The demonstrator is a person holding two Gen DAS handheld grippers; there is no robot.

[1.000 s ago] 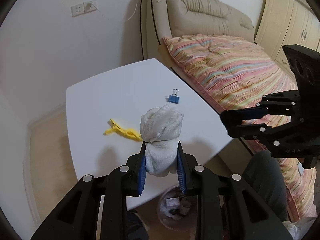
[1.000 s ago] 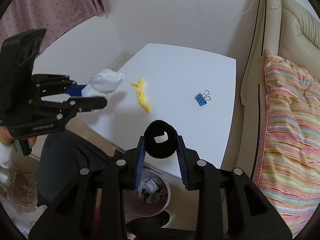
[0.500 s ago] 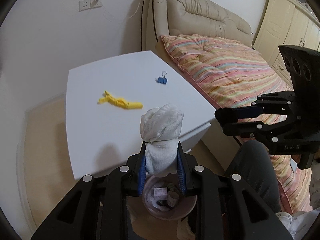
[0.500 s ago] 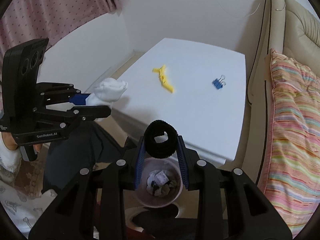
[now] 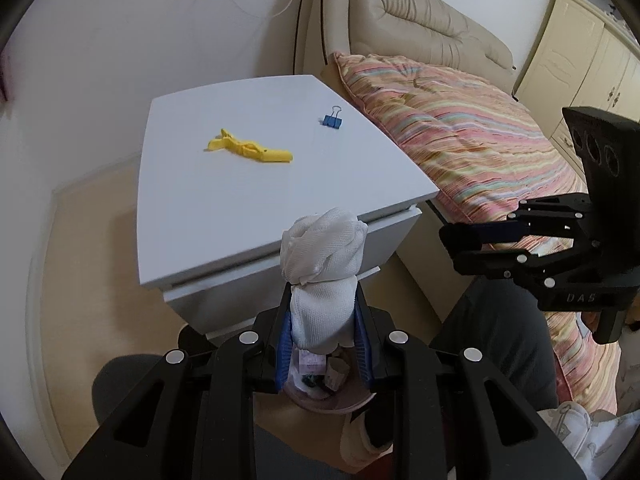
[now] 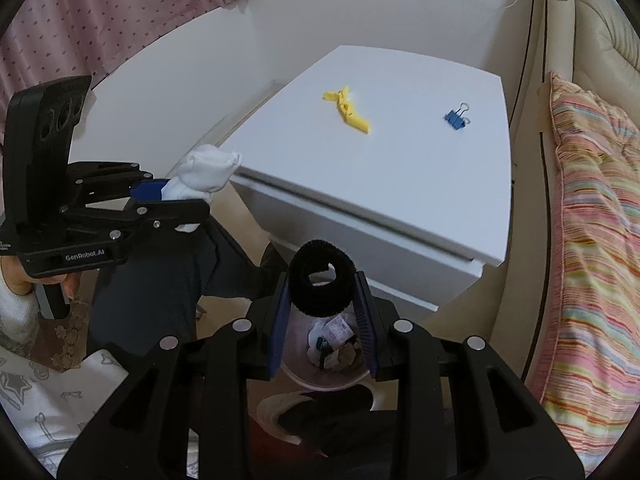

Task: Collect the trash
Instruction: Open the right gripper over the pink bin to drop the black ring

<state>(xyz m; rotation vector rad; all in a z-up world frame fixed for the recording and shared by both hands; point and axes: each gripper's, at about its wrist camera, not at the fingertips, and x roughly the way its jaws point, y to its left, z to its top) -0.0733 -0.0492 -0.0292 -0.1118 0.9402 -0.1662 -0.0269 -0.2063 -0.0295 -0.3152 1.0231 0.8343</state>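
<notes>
Above the bin (image 5: 320,384), our left claw (image 5: 322,320) pinches a white sock (image 5: 324,264) and our right claw (image 6: 322,308) a black ring (image 6: 322,284).

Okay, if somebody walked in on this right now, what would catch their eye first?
Probably the two loaded tongs: the left tongs clamp a balled white sock, the right tongs a black hair scrunchie, each above the pink trash bin. Next, the yellow clip and blue binder clip on the white nightstand.

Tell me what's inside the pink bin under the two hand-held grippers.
The pink bin holds crumpled paper scraps and a few small dark bits. The black hair tie and the gripper fingers cover part of the opening, so the rest, and anything deeper, is hidden.
</notes>
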